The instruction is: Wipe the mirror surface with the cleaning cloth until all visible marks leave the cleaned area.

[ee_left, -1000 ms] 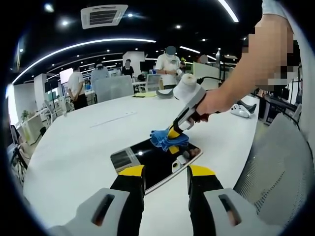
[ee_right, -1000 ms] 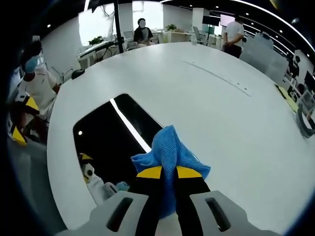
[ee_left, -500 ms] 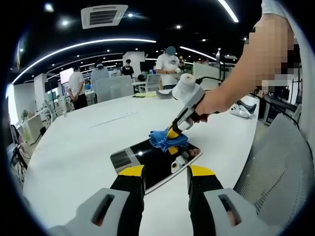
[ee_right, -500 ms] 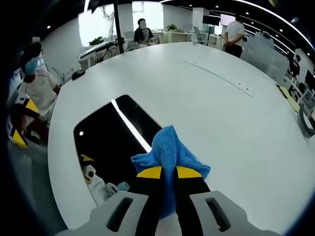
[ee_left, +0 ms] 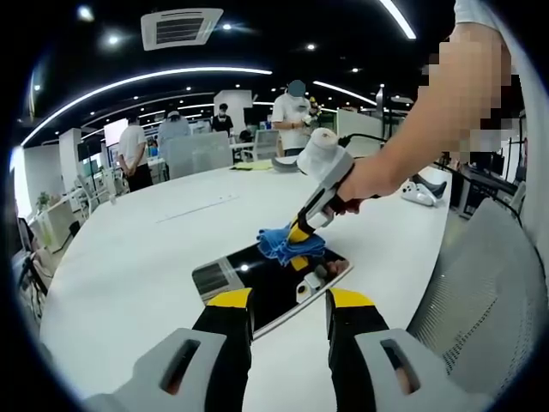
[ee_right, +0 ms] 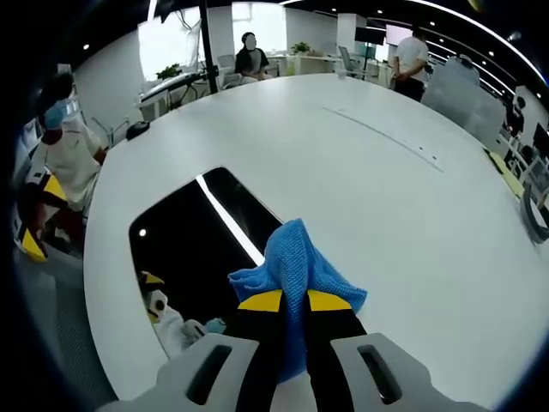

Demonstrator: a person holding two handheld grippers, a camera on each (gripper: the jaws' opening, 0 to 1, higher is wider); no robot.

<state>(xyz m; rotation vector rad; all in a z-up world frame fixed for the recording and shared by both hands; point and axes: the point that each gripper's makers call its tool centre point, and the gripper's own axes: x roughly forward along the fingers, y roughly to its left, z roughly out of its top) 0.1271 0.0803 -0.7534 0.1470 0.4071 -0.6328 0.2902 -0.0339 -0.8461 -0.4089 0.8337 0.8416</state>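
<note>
Evidently soft, bunchy blue cleaning cloth (ee_right: pixel 296 268) clenched mid-fold by right gripper (ee_right: pixel 293 301) atop fragile, slick mirror (ee_left: pixel 273 285); left gripper (ee_left: pixel 289 298) released, hovering.

Open office, white table (ee_left: pixel 129 257), seemingly dark ceiling.

Right hand-held gripper (ee_right: pixel 294 300) clamped shut; left hand-held gripper (ee_left: pixel 289 298) spread apart.
</note>
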